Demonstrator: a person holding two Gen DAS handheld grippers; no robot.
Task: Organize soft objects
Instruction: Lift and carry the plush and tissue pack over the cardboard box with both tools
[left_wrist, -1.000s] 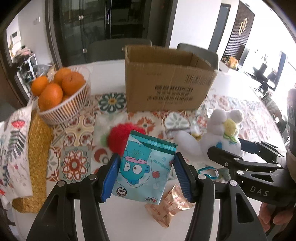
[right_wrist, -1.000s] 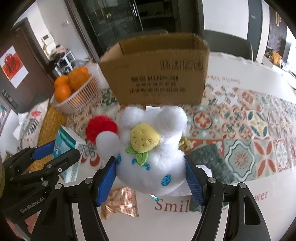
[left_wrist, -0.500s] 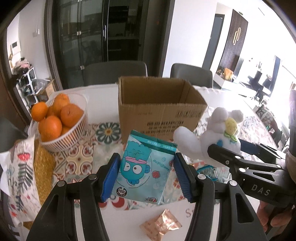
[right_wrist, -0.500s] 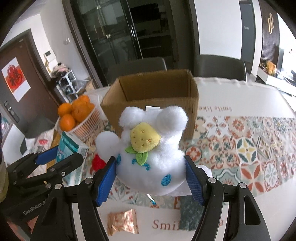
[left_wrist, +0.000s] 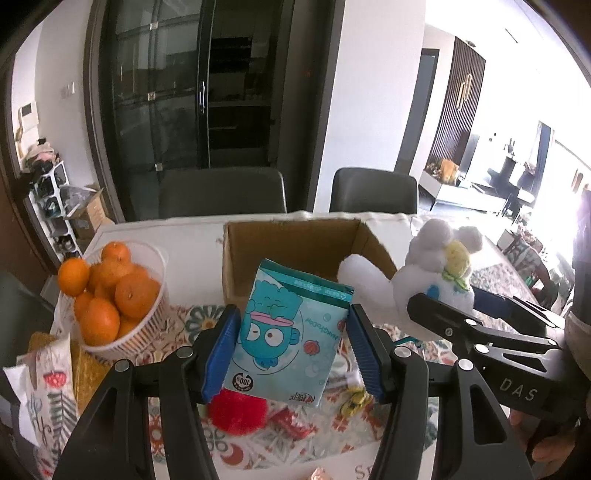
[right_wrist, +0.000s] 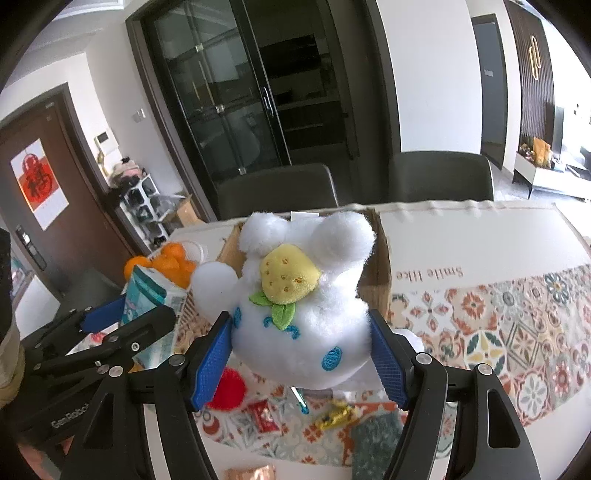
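Left wrist view: the tissue pack (left_wrist: 288, 336) rides clamped in the left gripper (left_wrist: 291, 347), held above the counter (left_wrist: 184, 240) just short of the cardboard box (left_wrist: 295, 240). Beside it, the right gripper (right_wrist: 301, 354) squeezes the white plush (right_wrist: 301, 314). Best bet: carry each fully over the rim, lower inside, then release, one at a time.
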